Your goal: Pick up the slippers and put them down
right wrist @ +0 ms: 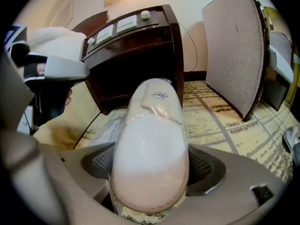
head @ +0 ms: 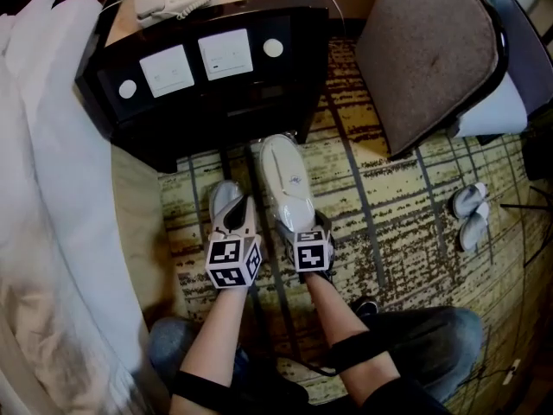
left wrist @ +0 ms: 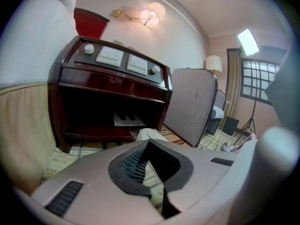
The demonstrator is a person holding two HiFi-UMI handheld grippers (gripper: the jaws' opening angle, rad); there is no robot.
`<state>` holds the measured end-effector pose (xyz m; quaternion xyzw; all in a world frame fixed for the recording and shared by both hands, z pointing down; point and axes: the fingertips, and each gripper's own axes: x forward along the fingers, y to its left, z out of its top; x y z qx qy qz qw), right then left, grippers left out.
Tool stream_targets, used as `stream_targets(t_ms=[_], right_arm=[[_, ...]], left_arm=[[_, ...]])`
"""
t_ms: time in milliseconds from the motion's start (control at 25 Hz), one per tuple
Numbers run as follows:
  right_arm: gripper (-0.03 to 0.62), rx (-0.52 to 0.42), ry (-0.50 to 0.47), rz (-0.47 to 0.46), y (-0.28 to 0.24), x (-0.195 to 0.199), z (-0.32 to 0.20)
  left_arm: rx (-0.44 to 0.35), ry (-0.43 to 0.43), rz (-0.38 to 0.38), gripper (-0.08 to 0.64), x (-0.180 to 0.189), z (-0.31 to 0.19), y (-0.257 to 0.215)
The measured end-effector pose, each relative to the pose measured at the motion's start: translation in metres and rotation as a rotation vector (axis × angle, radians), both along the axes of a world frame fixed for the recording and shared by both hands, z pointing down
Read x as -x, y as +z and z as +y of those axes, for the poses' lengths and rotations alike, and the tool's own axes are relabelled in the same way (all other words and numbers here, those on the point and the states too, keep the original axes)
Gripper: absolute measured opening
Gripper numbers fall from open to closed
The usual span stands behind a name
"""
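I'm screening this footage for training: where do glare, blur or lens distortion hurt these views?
Left gripper view: the wall lamp flares, and the edges bend and darken. Right gripper view: the wrapped slipper is washed out and soft at its near end. Head view: fairly even light, sharp.

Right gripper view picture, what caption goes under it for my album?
Right gripper clamps a plastic-wrapped white slipper before a dark nightstand.
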<state>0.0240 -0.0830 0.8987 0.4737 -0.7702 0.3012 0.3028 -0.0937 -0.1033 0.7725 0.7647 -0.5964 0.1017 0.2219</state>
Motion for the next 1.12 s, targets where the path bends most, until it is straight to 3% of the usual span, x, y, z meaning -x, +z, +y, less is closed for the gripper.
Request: stream_targets(t_ms=[560, 1120], right_arm=[[0.453, -0.02, -0.032, 0.017, -0.02, 0.011, -0.069], [0.453, -0.042, -0.01, -0.019, -0.042, 0.051, -0.171]], left_arm=[[0.002, -0.031, -0.025, 0.001, 0.013, 0.003, -0.006], [0.002, -0.044, -0.072, 0.001, 0.019, -0.036, -0.019]])
